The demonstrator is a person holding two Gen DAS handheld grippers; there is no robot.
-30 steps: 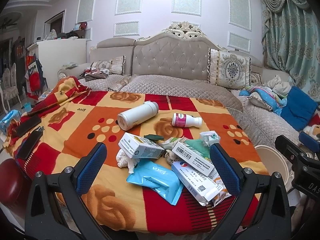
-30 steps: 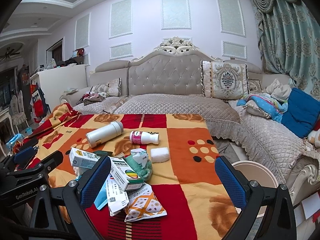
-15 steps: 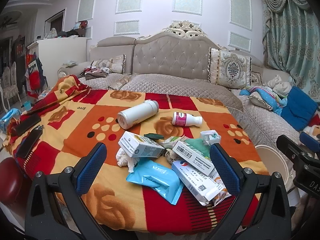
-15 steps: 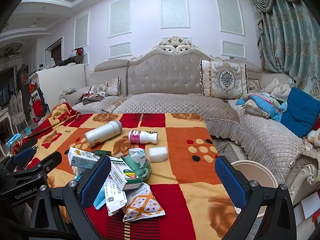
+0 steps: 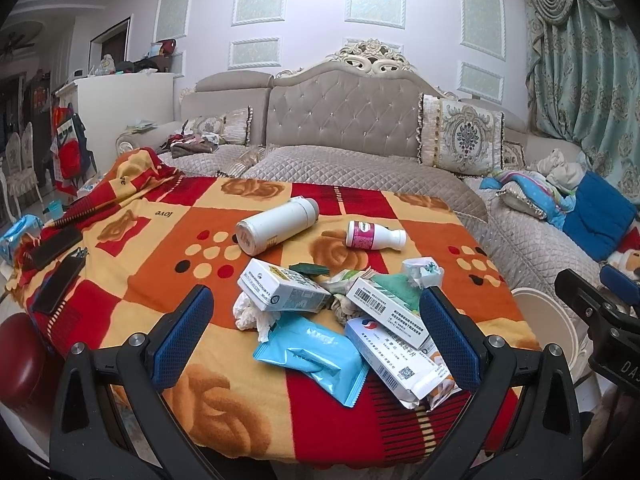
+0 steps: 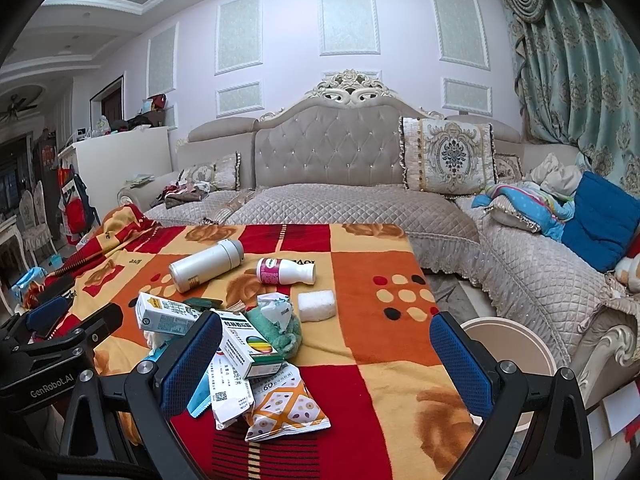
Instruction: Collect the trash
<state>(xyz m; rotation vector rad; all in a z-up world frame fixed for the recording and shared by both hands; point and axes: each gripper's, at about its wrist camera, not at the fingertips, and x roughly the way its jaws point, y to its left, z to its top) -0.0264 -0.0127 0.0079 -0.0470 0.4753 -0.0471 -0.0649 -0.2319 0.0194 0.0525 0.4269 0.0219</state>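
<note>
Almost nothing is changing across the last second: both views are drifting only slightly, and the litter is lying exactly where it was, so collection is not yet under way.

The left claw (image 5: 316, 332) is hanging released, jaws spread wide with nothing between them, over the near edge of the tabletop (image 5: 132, 280), which is covered by a red-and-orange blanket. The right claw (image 6: 326, 356) is likewise released and empty, to its right.

The trash is heaped near the front middle of the tabletop: a white carton (image 5: 282, 290), crumpled tissue (image 5: 252, 314), a blue wipes packet (image 5: 312, 354), two flat medicine boxes (image 5: 390, 320), and a snack wrapper (image 6: 280, 408) overhanging nothing but close to the near edge. Further back, a white flask (image 5: 276, 226) and a small pink-labelled bottle (image 5: 372, 236) are lying on their sides, well apart from the heap, with a white sponge block (image 6: 317, 306) just right of it.

A round cream bin (image 6: 508, 344) is standing on the floor just beyond the tabletop's right edge, probably the destination. The right half of the tabletop is lying open, giving the right claw a clear path toward the bin; the near edge leaves little margin for the wrapper.
</note>
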